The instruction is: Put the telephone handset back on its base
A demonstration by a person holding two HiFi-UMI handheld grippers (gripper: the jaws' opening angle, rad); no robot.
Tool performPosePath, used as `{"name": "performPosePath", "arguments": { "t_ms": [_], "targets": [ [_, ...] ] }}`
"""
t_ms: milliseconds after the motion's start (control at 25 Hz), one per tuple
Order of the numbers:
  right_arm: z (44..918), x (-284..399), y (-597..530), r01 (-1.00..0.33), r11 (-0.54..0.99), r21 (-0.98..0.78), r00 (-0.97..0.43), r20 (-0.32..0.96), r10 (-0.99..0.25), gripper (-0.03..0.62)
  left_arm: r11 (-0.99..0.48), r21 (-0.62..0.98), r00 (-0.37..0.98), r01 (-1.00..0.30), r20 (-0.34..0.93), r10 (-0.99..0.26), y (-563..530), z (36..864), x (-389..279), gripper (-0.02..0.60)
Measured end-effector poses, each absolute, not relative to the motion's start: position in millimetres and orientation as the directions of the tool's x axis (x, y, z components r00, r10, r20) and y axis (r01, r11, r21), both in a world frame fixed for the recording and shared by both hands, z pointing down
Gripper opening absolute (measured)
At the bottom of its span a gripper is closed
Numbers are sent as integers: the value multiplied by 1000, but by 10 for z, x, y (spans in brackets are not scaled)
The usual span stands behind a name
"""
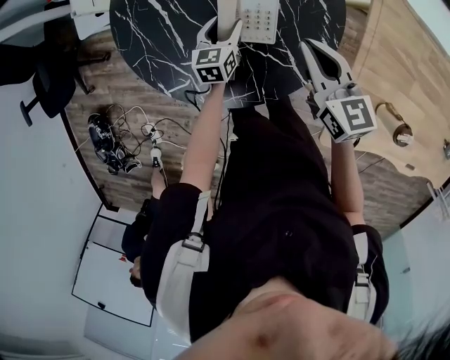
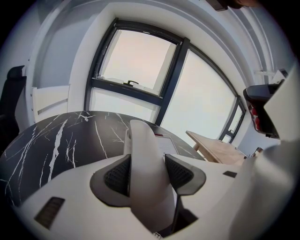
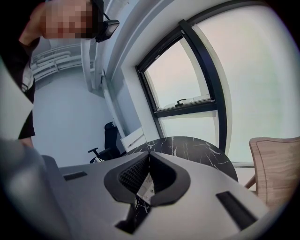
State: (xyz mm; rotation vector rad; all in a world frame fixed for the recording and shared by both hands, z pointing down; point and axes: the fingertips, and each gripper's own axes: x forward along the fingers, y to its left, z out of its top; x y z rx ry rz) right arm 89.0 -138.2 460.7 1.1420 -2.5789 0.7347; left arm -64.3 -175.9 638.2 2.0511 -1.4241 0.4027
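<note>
Telephone handset point(image 2: 146, 154) is pinched in the left claw point(image 2: 147, 174), right claw point(image 3: 148, 157) pressed together

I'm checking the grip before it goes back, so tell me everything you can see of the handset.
The handset is a white, smooth, plastic-looking bar, gently curved with a rounded far end. The left tool grips it, a dark ribbed pad pressing each side. It points away over the black marble table, just left of the keypad base in the head view. Whether it already rests in the cradle can't be told.
</note>
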Motion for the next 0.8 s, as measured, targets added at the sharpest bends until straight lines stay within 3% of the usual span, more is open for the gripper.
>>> {"name": "performPosePath", "arguments": {
  "t_ms": [800],
  "targets": [
    [4637,860,-1358,-745,553,-373,-667,403,-626,29,-229,268,348,-936,603,-718,-1817,6632,-631,238]
  ]
}}
